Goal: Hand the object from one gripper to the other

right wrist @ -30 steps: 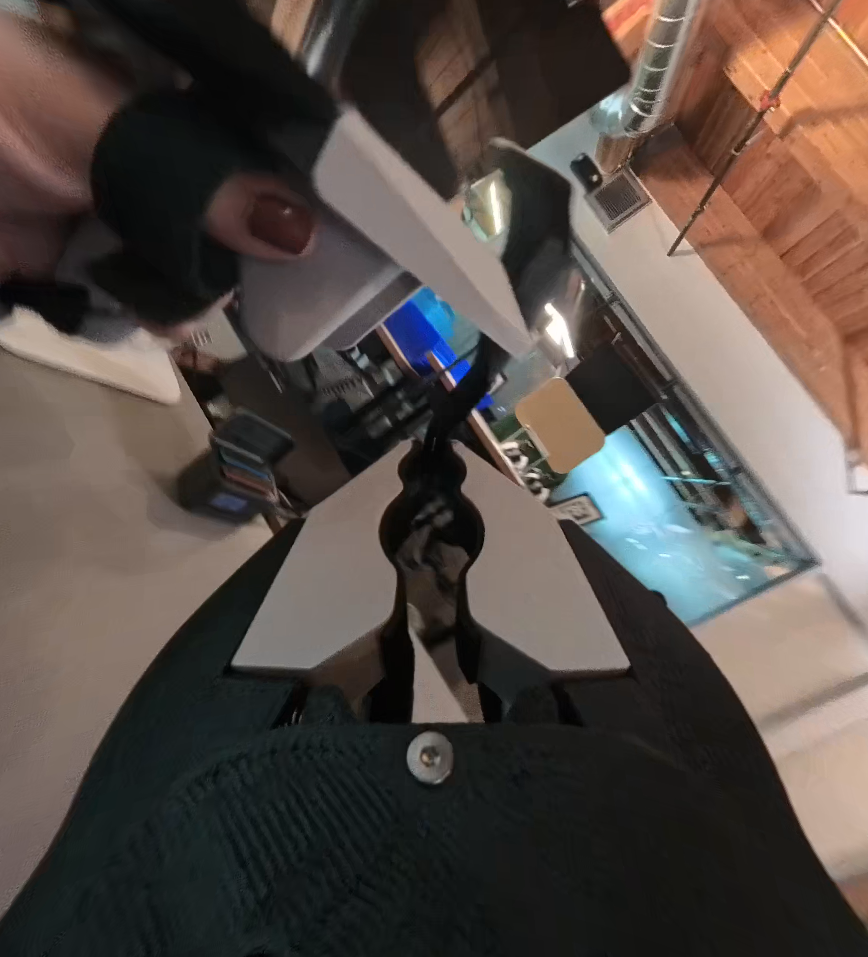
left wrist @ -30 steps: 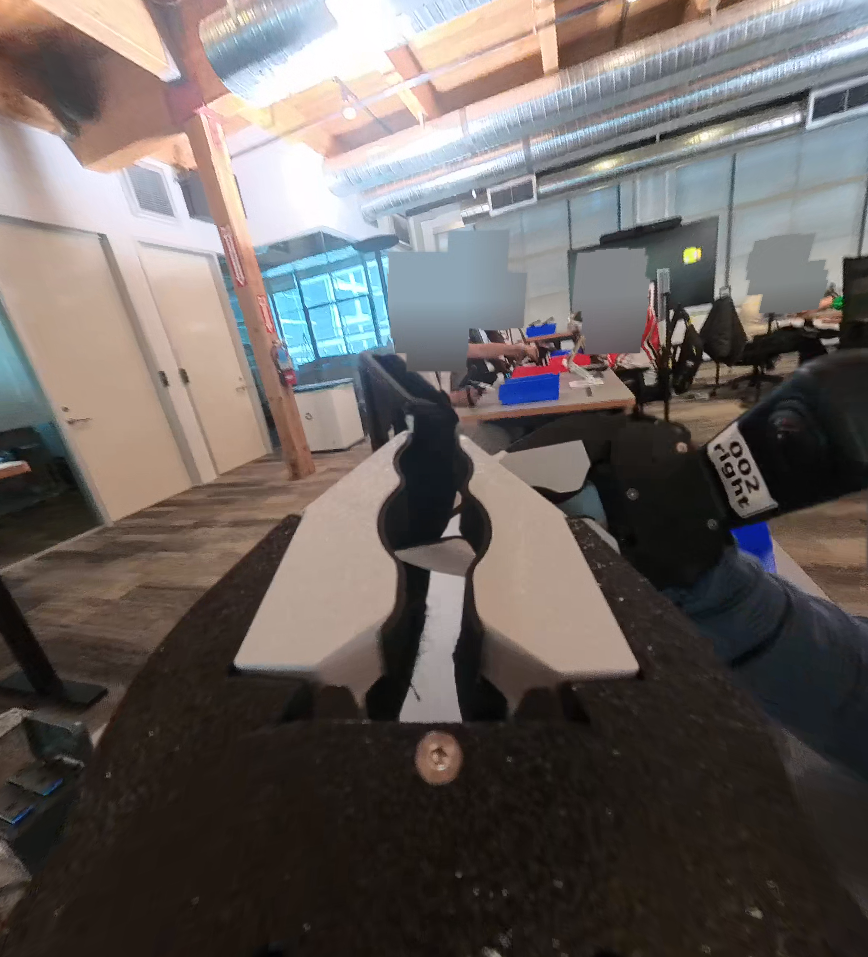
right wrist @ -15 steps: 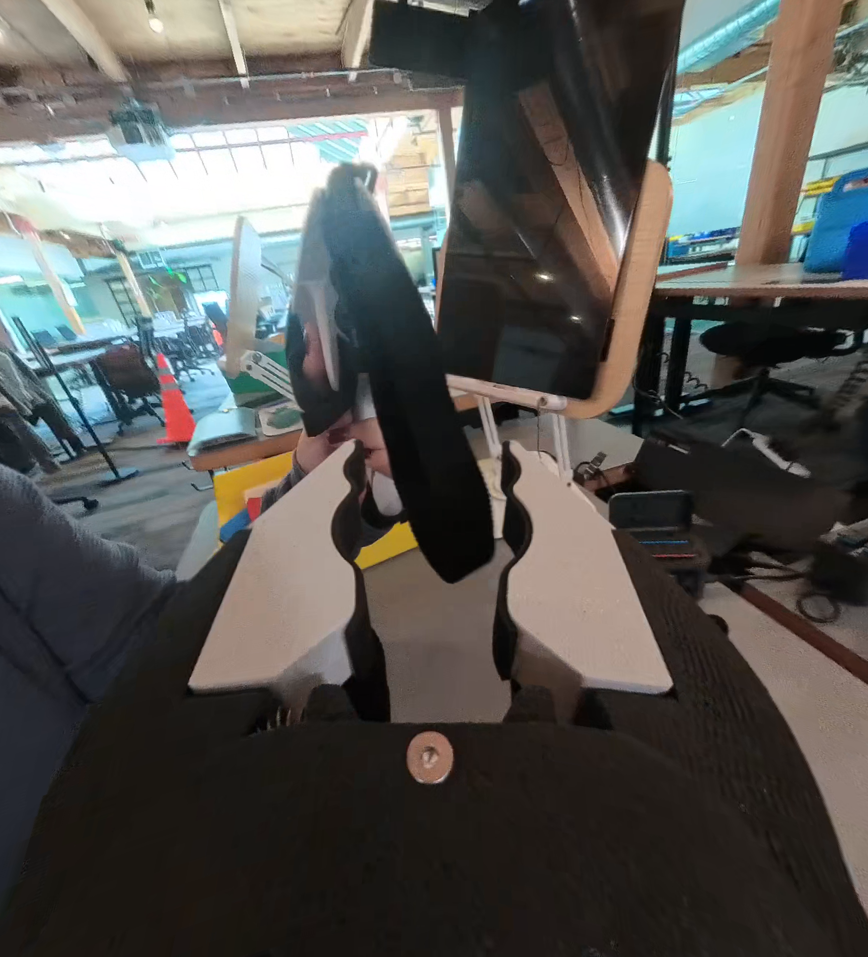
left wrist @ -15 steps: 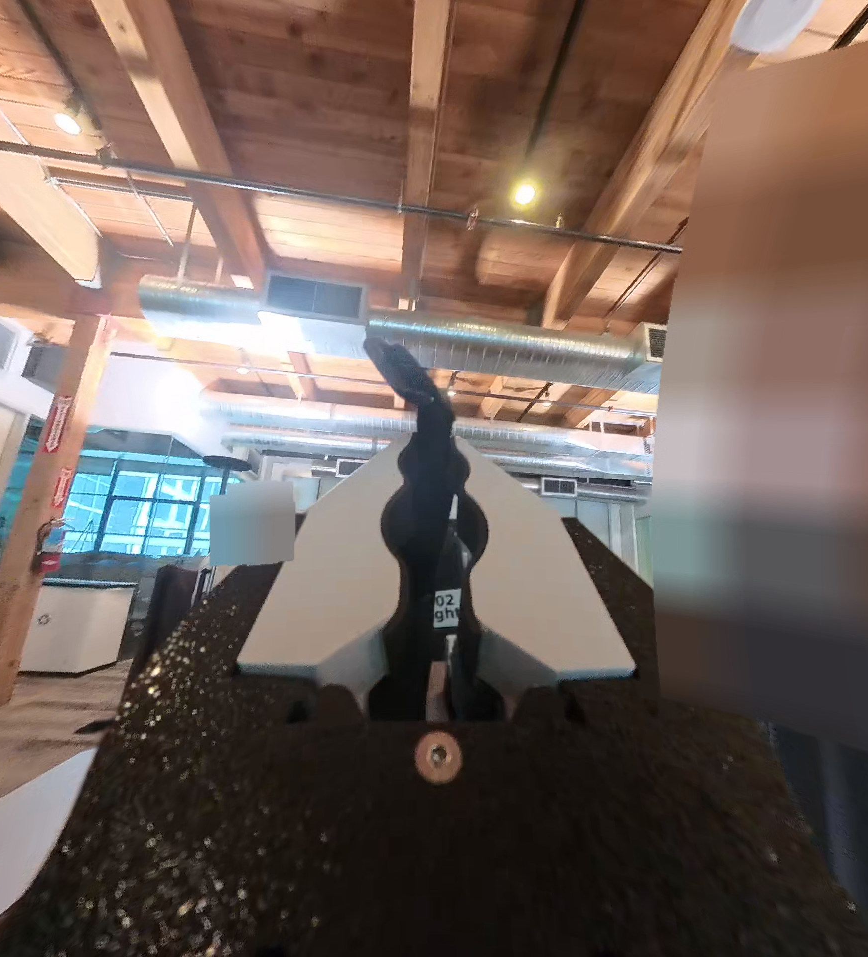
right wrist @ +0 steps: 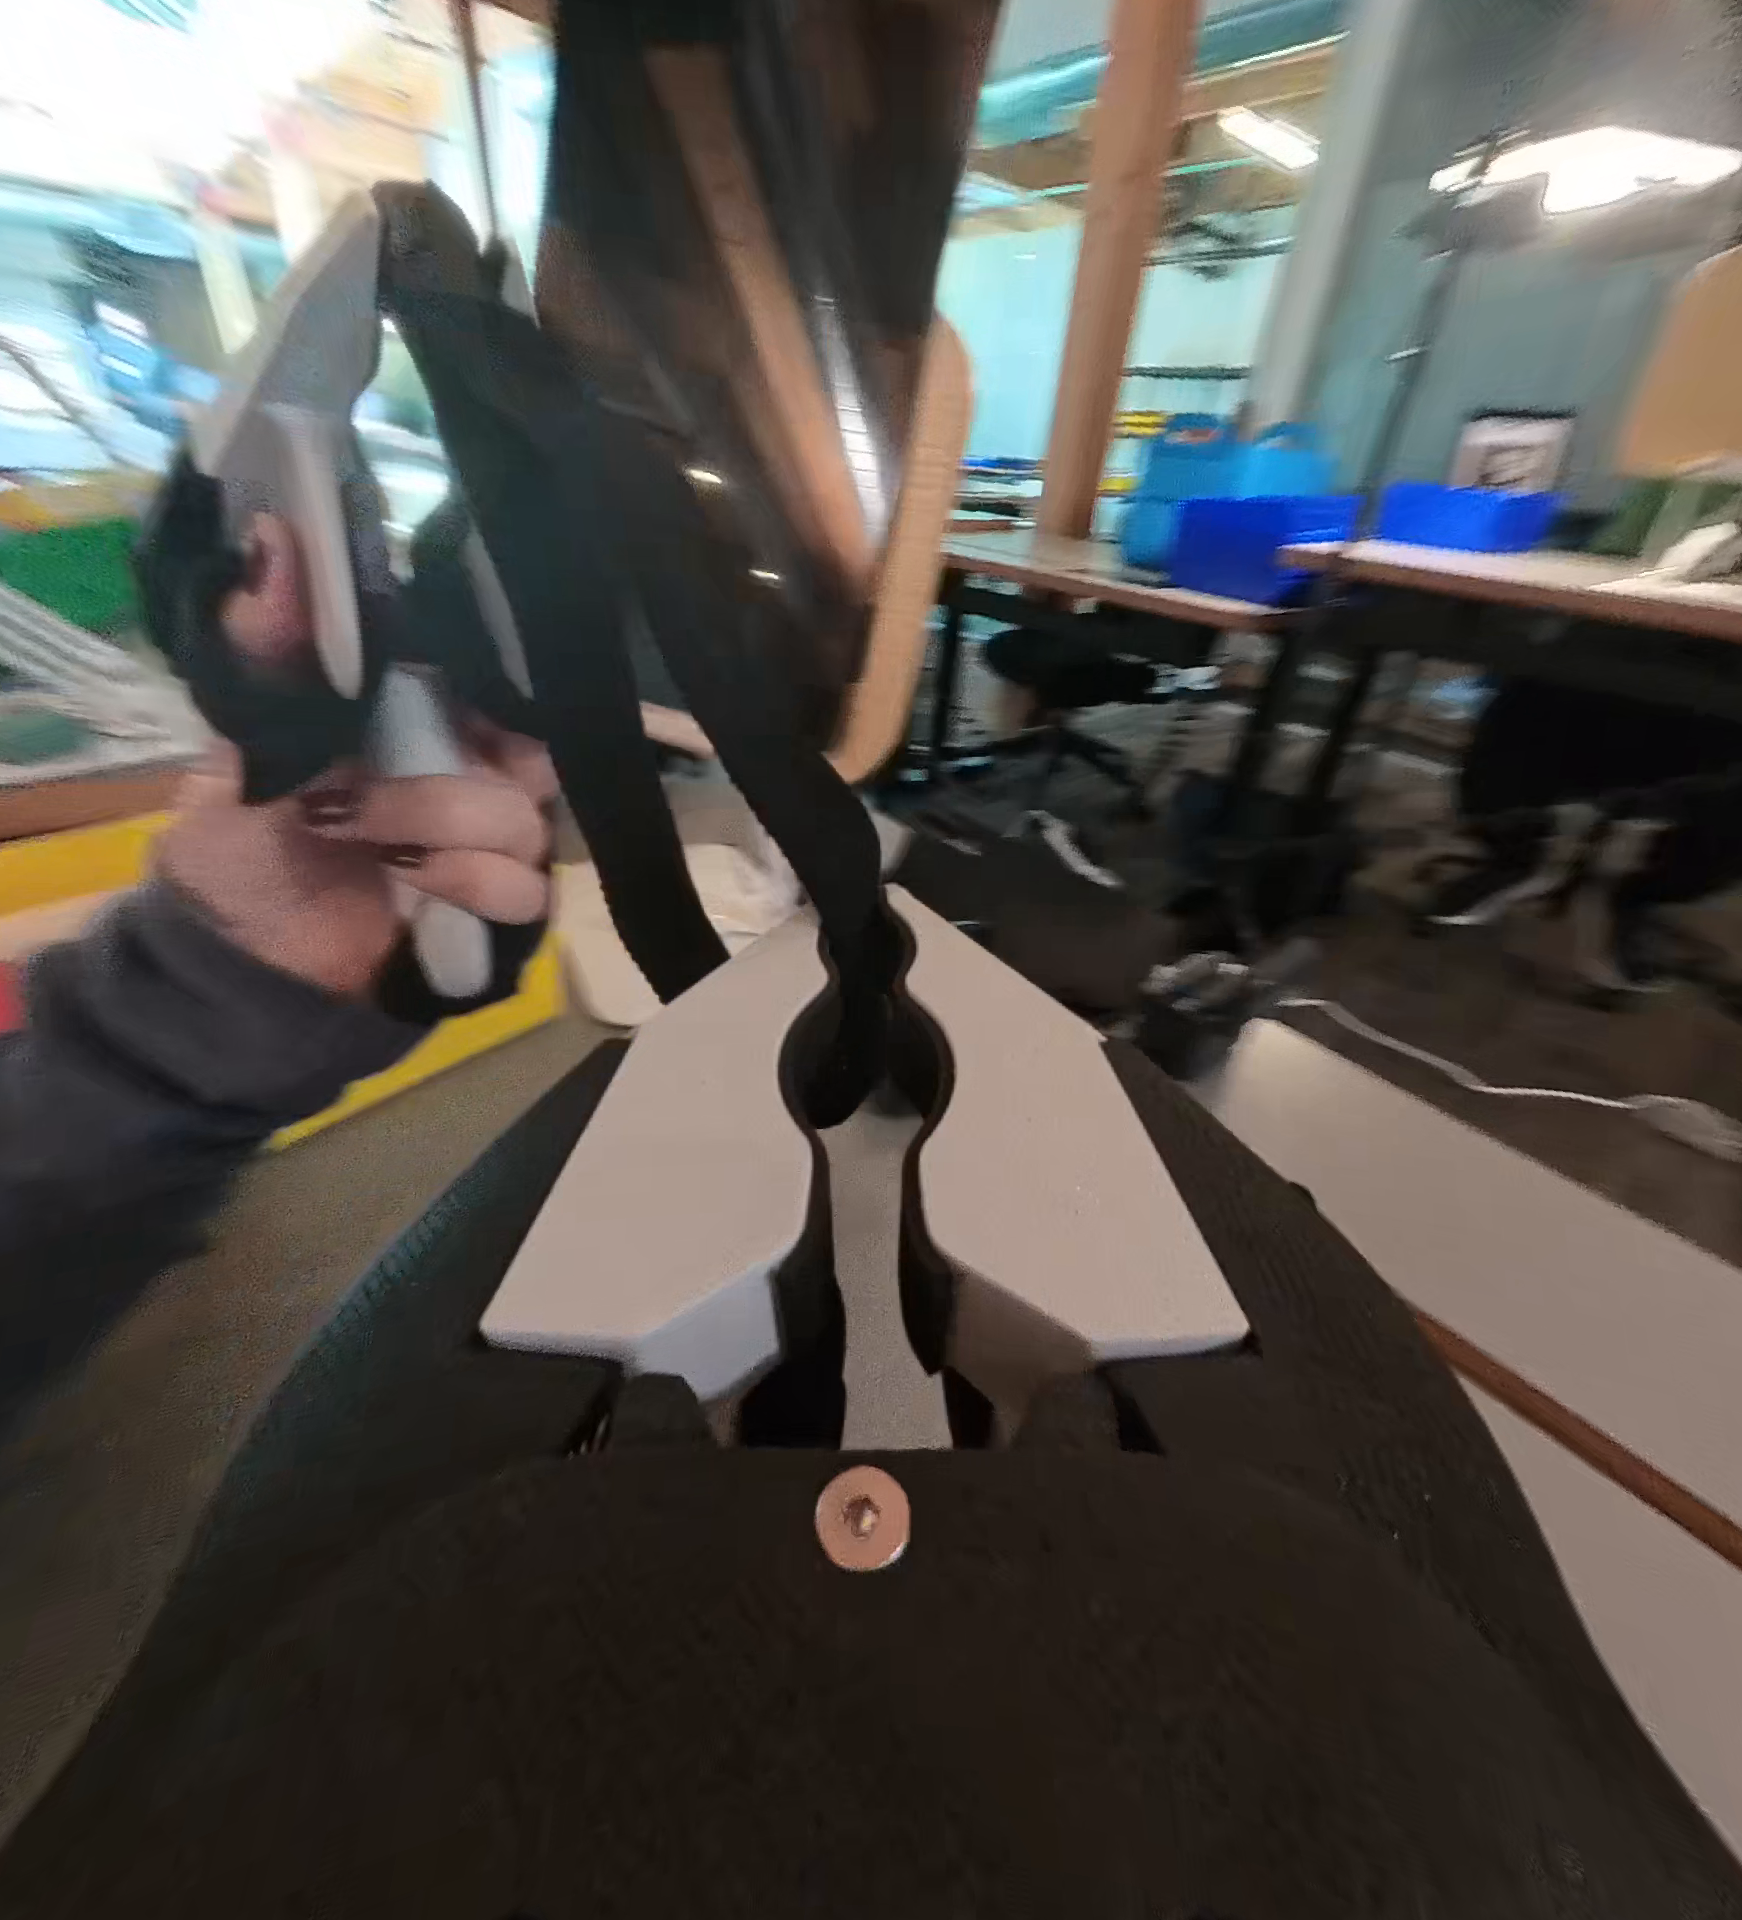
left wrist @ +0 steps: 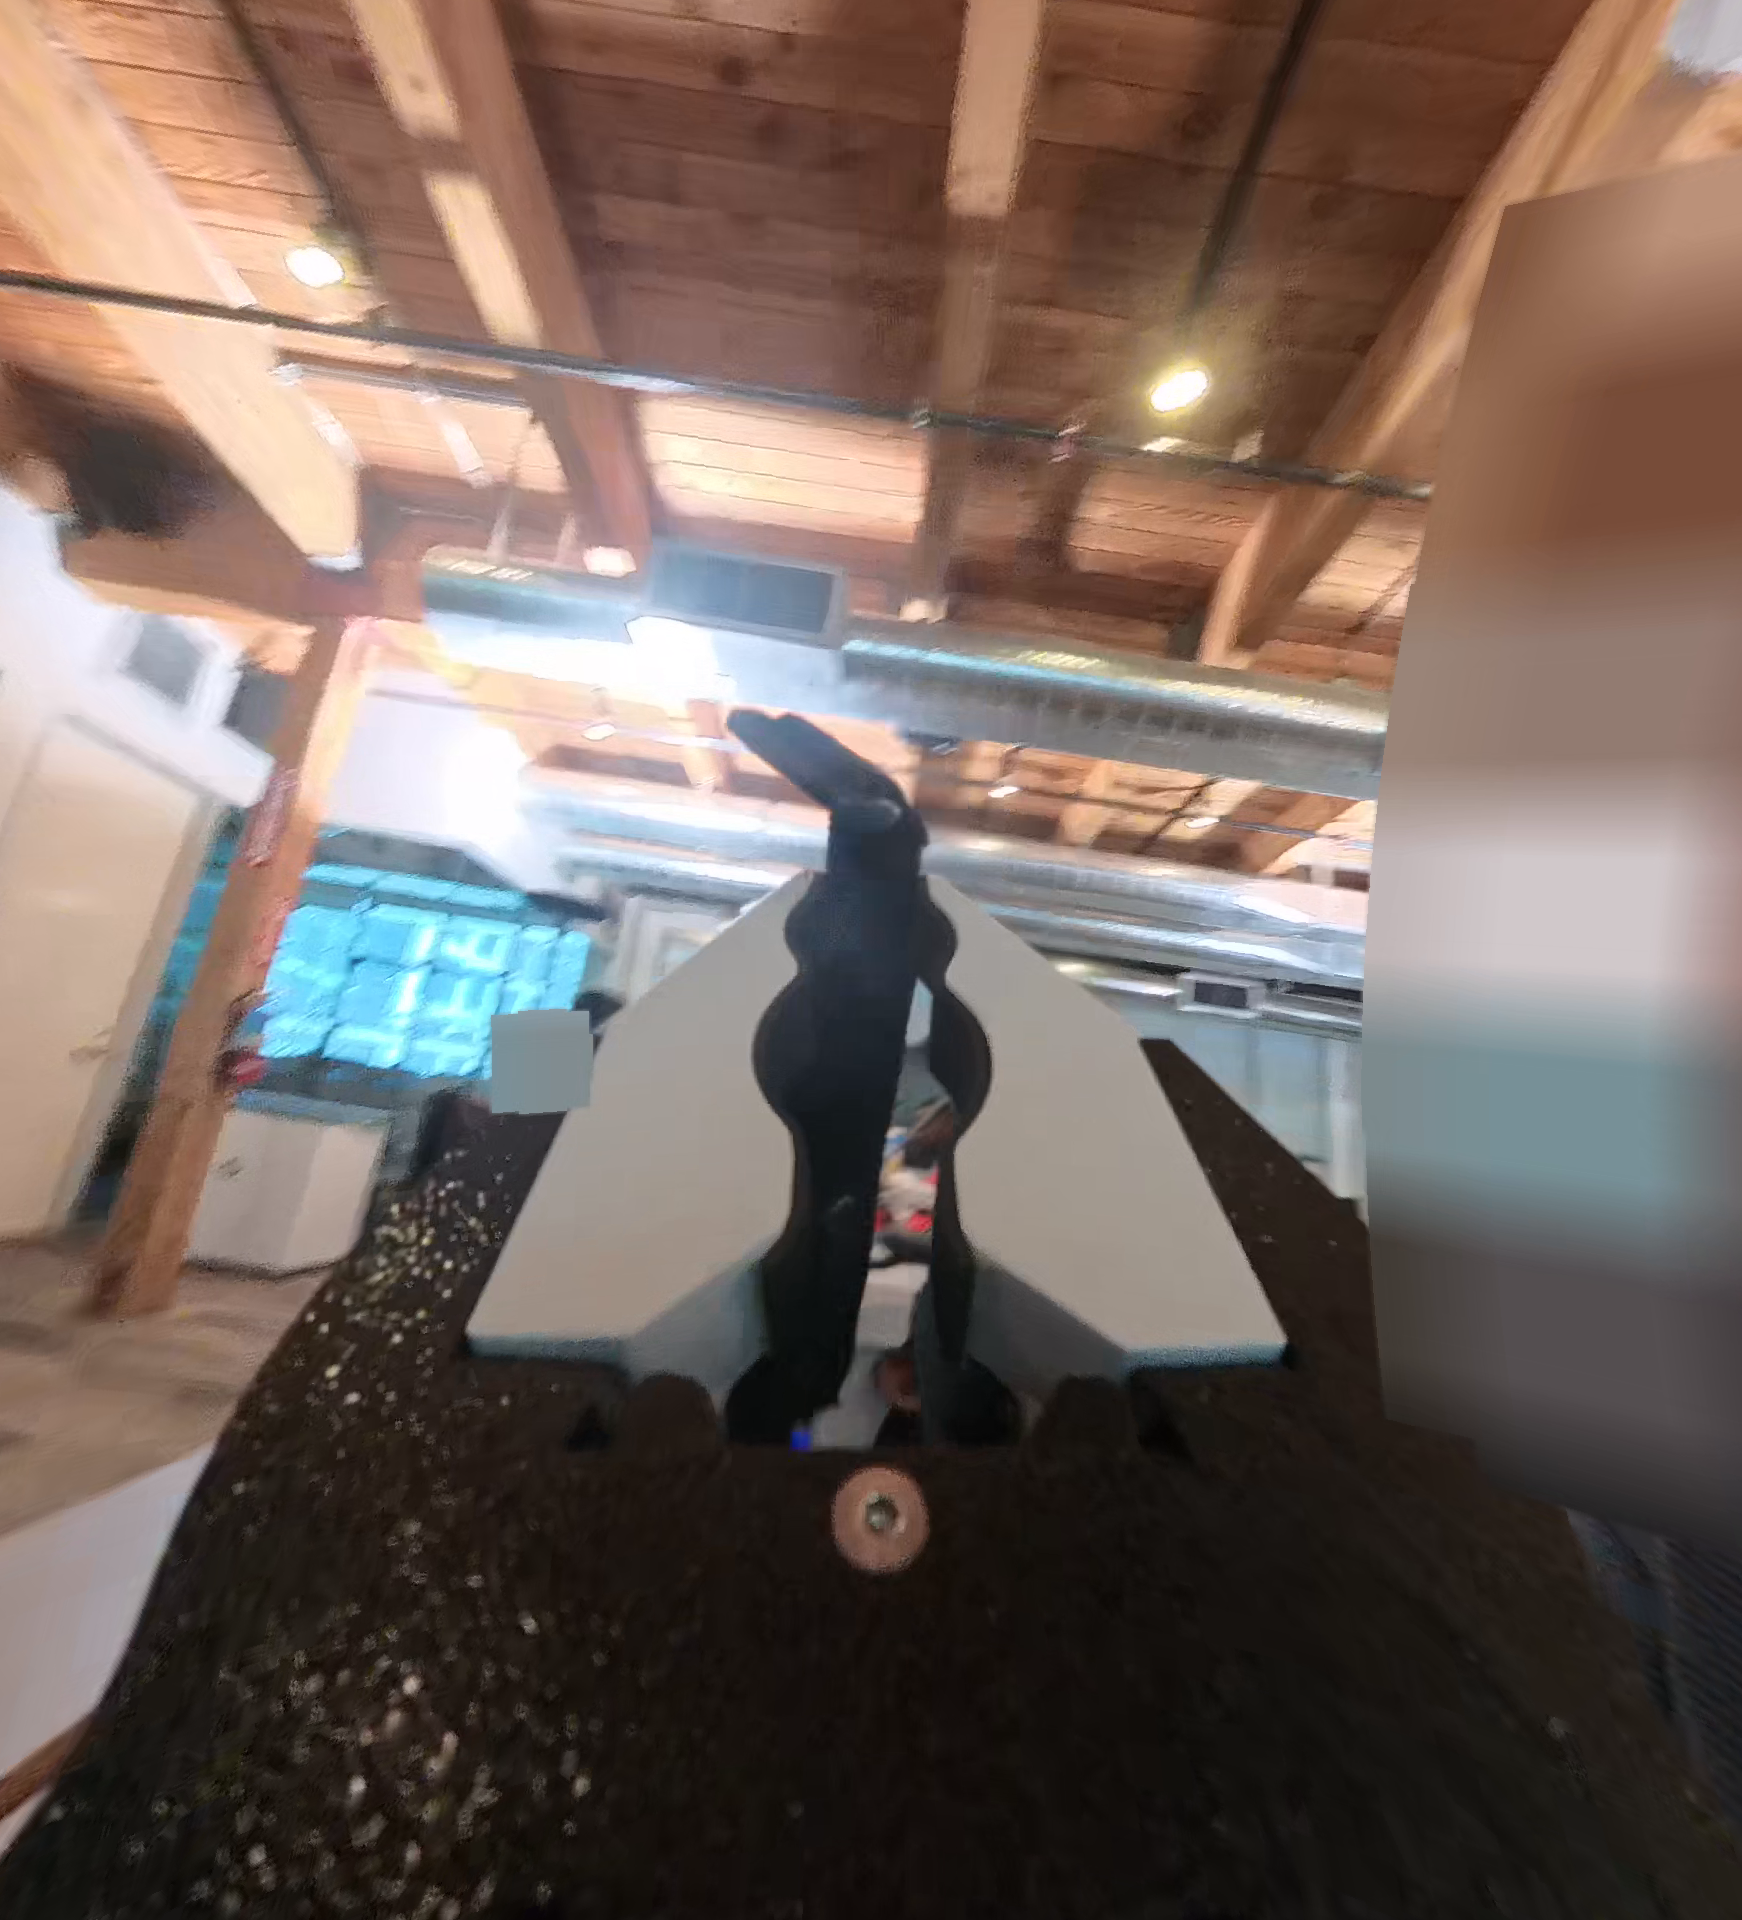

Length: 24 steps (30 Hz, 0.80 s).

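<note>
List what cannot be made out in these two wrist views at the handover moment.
- Black strap: what it is exactly; motion blur smears it in the right wrist view.
- Its upper end: hidden behind the left gripper fingers.
- Right gripper: absent from the left wrist view, so its pinch shows from one angle only.
- Left gripper's grip depth: dark strap merges with black pads.

No legible text (all blurred) — none.
</note>
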### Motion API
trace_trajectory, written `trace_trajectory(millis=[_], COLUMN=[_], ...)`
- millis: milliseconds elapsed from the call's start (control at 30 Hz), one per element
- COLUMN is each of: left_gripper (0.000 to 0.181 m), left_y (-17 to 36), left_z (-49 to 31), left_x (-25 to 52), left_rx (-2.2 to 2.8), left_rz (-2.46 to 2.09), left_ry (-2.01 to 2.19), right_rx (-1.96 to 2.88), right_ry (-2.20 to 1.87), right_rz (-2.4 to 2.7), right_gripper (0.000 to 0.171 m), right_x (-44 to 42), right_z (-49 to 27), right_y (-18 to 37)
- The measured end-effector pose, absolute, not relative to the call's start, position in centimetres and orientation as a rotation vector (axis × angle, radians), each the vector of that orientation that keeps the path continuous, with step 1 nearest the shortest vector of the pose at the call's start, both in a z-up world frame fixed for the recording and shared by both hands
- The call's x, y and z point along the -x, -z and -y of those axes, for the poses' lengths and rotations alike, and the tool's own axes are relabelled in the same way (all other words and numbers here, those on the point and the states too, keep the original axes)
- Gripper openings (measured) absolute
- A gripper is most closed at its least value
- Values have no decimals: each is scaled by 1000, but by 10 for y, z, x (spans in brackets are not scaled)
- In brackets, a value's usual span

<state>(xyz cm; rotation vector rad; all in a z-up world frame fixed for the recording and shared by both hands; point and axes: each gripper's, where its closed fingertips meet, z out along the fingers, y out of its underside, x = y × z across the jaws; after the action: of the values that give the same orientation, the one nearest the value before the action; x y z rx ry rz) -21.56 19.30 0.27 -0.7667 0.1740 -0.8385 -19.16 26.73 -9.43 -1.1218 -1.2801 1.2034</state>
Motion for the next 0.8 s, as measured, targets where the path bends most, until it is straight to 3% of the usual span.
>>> trace_trajectory(millis=[33, 167, 367, 467, 533, 800], left_gripper=[16, 22, 83, 100, 99, 62], left_y=[2, 28, 69, 84, 91, 140], left_z=[-201, -229, -248, -255, -263, -295], left_x=[221, 243, 278, 278, 255, 197], left_rx=[825, 1114, 1495, 1624, 1667, 1819], left_rz=[-133, -3, 103, 27, -108, -453], left_ry=[792, 484, -17, -206, -182, -220], right_rx=[1129, 1109, 1202, 1281, 1307, 1296], right_ry=[-1099, -671, -403, -338, -313, -325], right_rz=[1247, 1180, 1216, 1225, 1231, 1274], right_gripper=[0, 0, 0, 0, 0, 0], right_x=[189, 177, 174, 172, 172, 181], right_z=[-278, -309, -326, -336, -340, -329], right_y=[93, 89, 105, 117, 122, 126])
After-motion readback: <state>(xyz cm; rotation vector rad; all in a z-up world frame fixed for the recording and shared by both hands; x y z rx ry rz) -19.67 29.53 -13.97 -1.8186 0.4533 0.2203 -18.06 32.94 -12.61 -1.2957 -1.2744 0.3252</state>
